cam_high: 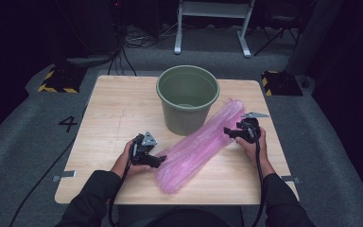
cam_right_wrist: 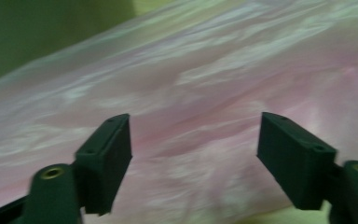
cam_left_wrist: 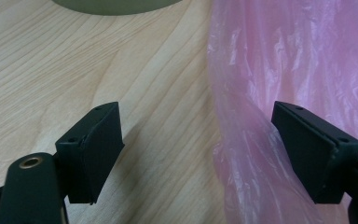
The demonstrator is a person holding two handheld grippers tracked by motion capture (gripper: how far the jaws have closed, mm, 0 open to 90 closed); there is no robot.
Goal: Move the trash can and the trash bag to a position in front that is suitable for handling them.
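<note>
Pink plastic bag (cam_high: 201,144) is laid beside a green bucket (cam_high: 187,98). Left gripper (cam_left_wrist: 200,154) jaws are spread, bag edge between them. Right gripper (cam_right_wrist: 196,154) jaws are spread before the bag.

Your bucket (cam_high: 187,98) stands near the tabletop's (cam_high: 108,118) far edge (roughly central); the plastic roll (cam_high: 201,144) lies diagonally beside it, toward the near edge.

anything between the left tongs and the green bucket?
Bare wood only. In the left gripper view the table runs clear from the open left tongs up to the green bucket; the pink plastic bag lies off to the side.
</note>
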